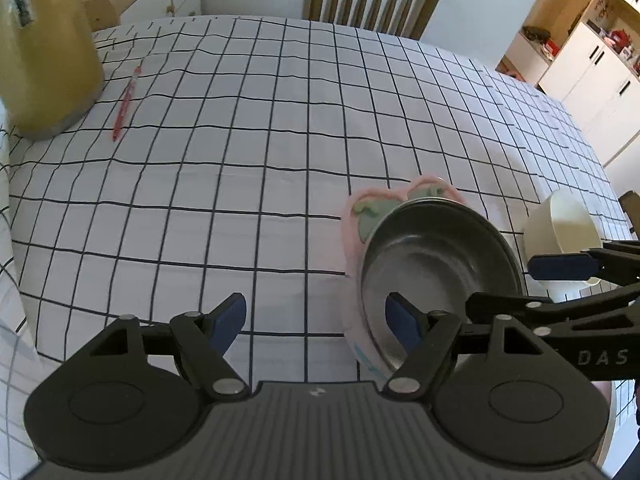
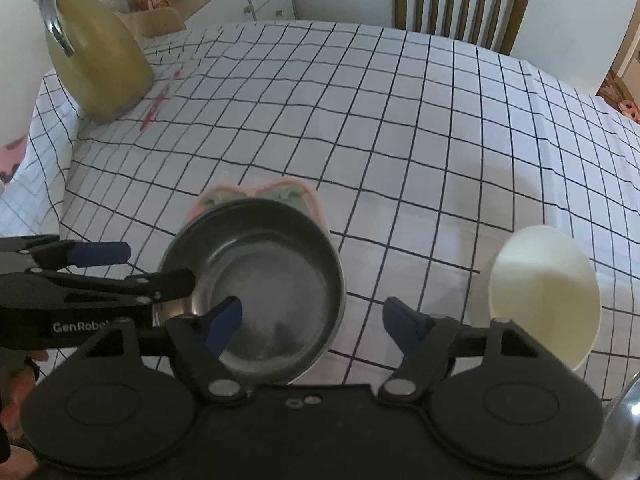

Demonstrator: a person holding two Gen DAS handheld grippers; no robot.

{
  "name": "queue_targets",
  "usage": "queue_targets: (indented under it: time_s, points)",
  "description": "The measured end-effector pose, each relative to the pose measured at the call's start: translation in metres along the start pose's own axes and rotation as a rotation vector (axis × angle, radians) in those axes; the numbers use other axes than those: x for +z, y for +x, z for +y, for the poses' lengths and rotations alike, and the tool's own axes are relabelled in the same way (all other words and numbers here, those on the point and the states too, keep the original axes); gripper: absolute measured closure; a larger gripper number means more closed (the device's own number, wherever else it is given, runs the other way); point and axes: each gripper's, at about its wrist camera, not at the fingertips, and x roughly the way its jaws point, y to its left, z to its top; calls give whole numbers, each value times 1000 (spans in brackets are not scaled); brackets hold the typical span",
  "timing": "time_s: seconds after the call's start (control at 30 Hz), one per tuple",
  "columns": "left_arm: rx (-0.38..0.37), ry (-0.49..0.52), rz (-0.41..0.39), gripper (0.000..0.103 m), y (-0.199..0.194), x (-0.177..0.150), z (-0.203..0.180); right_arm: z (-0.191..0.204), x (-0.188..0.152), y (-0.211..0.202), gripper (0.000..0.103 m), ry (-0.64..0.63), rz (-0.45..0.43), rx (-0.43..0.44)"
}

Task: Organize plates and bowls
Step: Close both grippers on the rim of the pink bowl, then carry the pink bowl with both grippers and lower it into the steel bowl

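Both the left gripper (image 1: 316,320) and right gripper (image 2: 312,320) gape wide, empty, beside a steel bowl (image 2: 260,280) resting on a pink plate (image 2: 316,206).

Checked tablecloth (image 1: 280,160) under jug (image 1: 44,52), pen (image 1: 126,100), pink plate (image 1: 352,216), white bowl (image 1: 564,228).

A shiny metal bowl (image 2: 264,280) sits on a pink plate (image 2: 316,204). A white bowl (image 2: 544,296) stands at its 3 o'clock, apart.
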Motion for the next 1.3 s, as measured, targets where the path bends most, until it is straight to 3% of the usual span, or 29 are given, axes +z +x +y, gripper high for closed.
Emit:
queue_targets:
  time_s: [0.17, 0.53, 0.8, 1.0, 1.3]
  points:
    - [-17, 1, 30, 36, 7, 0, -2, 0, 3, 8, 33, -6, 20, -3]
    - [-69, -82, 101, 68, 13, 0, -1, -7, 6, 10, 67, 41, 34, 25]
    - [-78, -69, 102, 85, 9, 1, -9, -10, 2, 5, 83, 71, 28, 17]
    - [-34, 4, 80, 87, 4, -1, -22, -10, 0, 0, 95, 79, 9, -11]
    - [-27, 28, 42, 88, -8, -3, -30, -7, -6, -16, 96, 100, -34, -38]
